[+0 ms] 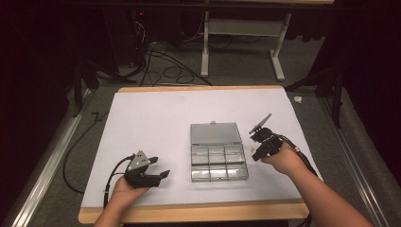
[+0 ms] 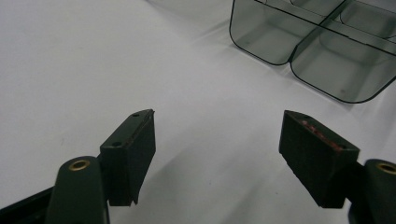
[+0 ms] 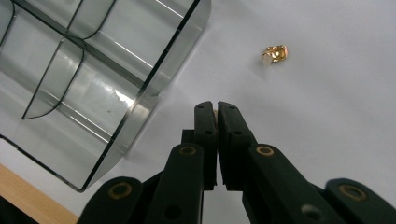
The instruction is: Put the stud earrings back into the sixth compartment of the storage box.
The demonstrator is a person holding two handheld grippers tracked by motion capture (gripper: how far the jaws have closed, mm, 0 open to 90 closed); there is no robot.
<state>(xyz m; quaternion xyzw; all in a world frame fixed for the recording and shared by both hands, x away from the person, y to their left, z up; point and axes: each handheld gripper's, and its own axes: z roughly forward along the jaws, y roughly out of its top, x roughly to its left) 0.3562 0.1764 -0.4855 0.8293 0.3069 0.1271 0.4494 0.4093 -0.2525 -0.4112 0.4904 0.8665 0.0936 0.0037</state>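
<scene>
Compartment box (image 1: 218, 161), lid open, lies between both hands. Right gripper (image 3: 217, 109) angles toward table, jaws closed, possibly pinching something small; left gripper (image 2: 217, 154) rests level, jaws wide, empty.

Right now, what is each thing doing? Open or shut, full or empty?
Compartment box: lid open, laid back flat; visible compartments look empty.
Left gripper: open, nothing between its jaws.
Right gripper: shut; whether it pinches anything, cannot tell.
Small gold ring: loose on the white mat.
</scene>
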